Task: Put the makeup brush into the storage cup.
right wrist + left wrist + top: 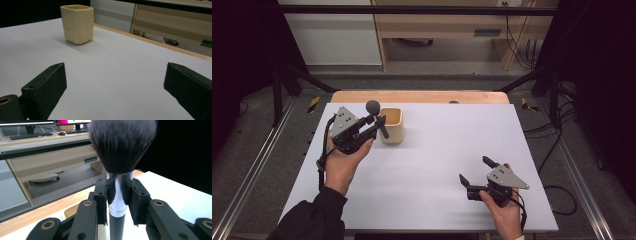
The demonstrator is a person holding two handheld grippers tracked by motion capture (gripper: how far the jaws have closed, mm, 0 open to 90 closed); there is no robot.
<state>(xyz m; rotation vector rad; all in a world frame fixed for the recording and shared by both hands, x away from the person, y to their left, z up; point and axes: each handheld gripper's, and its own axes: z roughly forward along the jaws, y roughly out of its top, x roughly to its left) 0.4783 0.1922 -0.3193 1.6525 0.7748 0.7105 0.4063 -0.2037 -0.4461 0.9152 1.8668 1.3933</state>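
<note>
Upright black-bristled makeup brush (117,195)

- My left gripper (371,121) is black and holds a brush (117,170) with dark bristles, a silver ferrule and a black handle.
- The cup (391,125) is pale yellow.
- The table (432,170) is white with a wood-coloured far edge.
- My right gripper (477,171) is black.

a lab recording booth: a white worktop (422,165) framed by black metal rails (412,10), loose cables (557,150) on grey floor, a plain wooden desk (447,30) with keyboard (30,136) and monitors behind.
</note>
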